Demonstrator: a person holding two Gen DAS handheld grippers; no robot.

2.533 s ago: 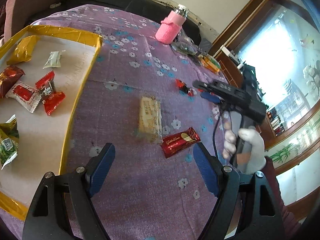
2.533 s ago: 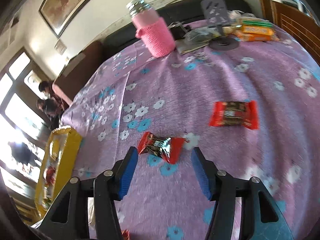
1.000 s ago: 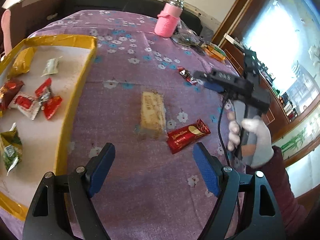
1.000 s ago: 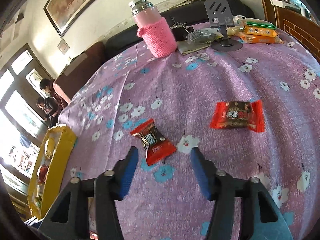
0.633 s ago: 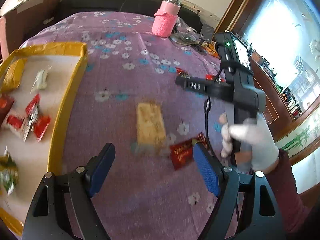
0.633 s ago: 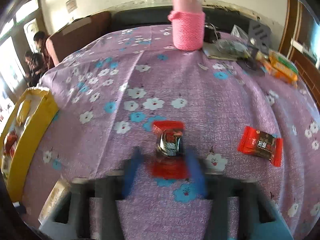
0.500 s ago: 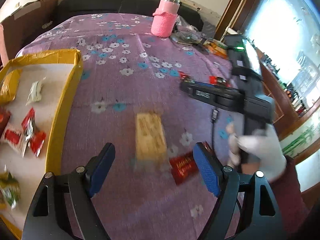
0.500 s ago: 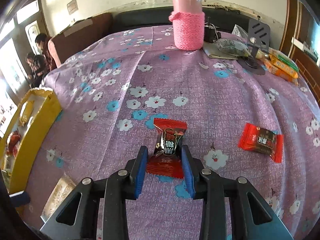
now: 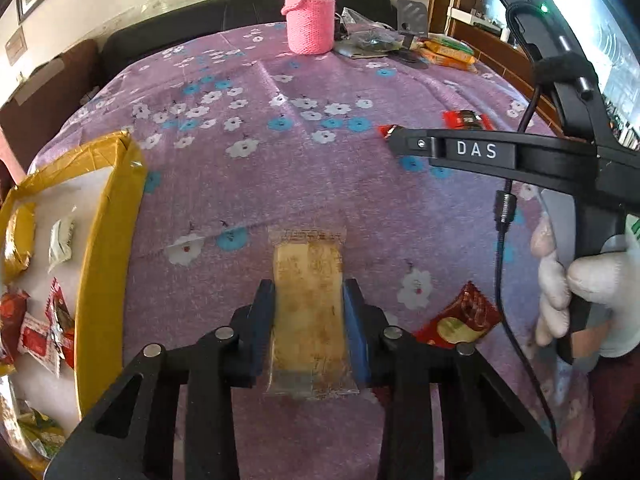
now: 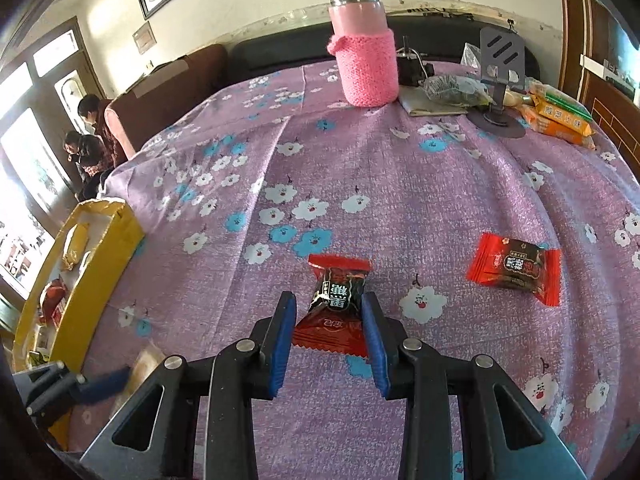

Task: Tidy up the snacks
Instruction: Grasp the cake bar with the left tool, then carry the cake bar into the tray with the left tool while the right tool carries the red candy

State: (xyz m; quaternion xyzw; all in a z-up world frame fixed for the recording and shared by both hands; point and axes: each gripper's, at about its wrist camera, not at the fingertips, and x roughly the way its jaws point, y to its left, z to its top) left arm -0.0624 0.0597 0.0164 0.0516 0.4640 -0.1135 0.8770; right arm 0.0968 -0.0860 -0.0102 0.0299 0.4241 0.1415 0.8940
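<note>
On the purple flowered tablecloth point(image 9: 304, 176), taken from left to right, you have the yellow-edged box point(image 9: 108, 240) at the far left with several snacks already lying in it, well apart from the loose ones. Next, your left gripper point(image 9: 308, 320) is closing, with the pale biscuit packet point(image 9: 308, 304) lengthwise between its blue pads, which sit against the packet's long sides; the packet appears to lie flat on the cloth, not yet lifted. Just to its right lies a red and gold wrapper point(image 9: 460, 320), untouched. Further right, your right gripper point(image 10: 328, 316) stands narrow around the red and black candy point(image 10: 336, 300), pads at its pinched middle; whether they press firmly cannot be told. Another red packet point(image 10: 516, 268) lies apart to the right. The step in hand is judged to be the paired pick-up. The next move calls for a firm hold on both, a clean lift clear of the cloth, then carriage leftward over the box wall before release, taking care that the slippery film does not slide out.
</note>
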